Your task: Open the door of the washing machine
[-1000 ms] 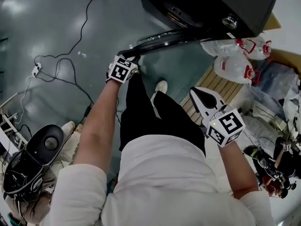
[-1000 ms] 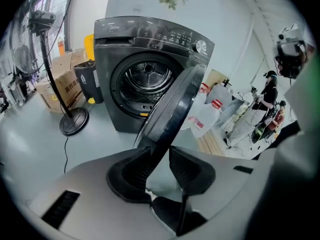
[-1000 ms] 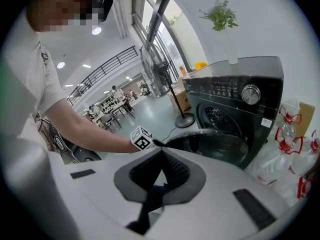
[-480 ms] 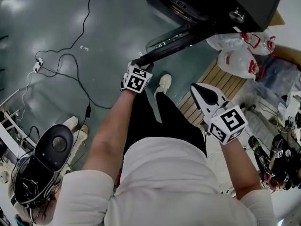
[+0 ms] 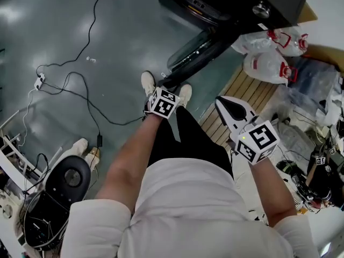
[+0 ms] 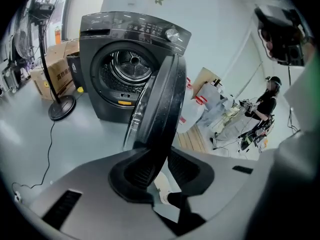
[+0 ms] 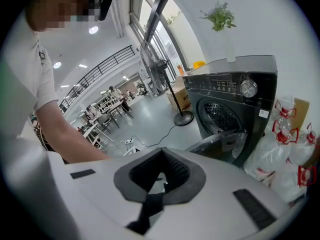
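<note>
washing machine door (image 6: 162, 104): swung wide open | left gripper (image 6: 159, 166): jaws just been closing, apart around door edge, gap at one pad | right gripper (image 7: 161, 171): jaws apart, empty

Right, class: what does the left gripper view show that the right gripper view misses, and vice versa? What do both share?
Left only: the edge of the door between the jaws of the left tool, which have just been closing; wooden slats on the floor. Right only: tall windows, distant tables, the right tool with jaws apart and empty. Both: the washing machine with its door open, a standing fan, white bags.
</note>
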A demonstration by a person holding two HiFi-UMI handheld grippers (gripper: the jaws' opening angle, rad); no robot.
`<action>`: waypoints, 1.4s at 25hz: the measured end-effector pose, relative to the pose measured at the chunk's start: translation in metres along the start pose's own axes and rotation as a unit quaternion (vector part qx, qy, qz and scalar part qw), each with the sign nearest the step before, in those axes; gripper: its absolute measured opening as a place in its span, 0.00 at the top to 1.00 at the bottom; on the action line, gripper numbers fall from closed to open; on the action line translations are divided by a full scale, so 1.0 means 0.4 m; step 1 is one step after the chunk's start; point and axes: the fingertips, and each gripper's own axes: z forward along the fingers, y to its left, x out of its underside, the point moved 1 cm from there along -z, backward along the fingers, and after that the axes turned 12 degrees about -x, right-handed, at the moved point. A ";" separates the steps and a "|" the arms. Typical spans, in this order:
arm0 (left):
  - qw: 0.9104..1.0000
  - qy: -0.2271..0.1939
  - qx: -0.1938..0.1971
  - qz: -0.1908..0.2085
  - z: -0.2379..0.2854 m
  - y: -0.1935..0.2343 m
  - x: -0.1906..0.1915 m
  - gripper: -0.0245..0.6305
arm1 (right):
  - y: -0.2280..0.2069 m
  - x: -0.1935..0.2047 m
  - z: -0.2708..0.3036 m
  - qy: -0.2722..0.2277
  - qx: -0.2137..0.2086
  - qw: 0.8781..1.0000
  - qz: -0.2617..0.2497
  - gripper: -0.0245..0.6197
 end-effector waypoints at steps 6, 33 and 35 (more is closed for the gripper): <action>1.000 0.015 0.012 -0.011 -0.004 -0.102 0.029 0.80 | 0.007 0.036 -0.036 -0.008 0.014 1.000 0.005 0.95; 0.998 0.049 0.043 -0.008 0.011 -0.243 0.044 0.79 | -0.030 0.094 -0.117 -0.031 0.048 0.998 0.033 0.95; 0.997 0.053 0.046 -0.009 0.009 -0.243 0.047 0.79 | -0.024 0.089 -0.112 -0.032 0.046 0.998 0.032 0.95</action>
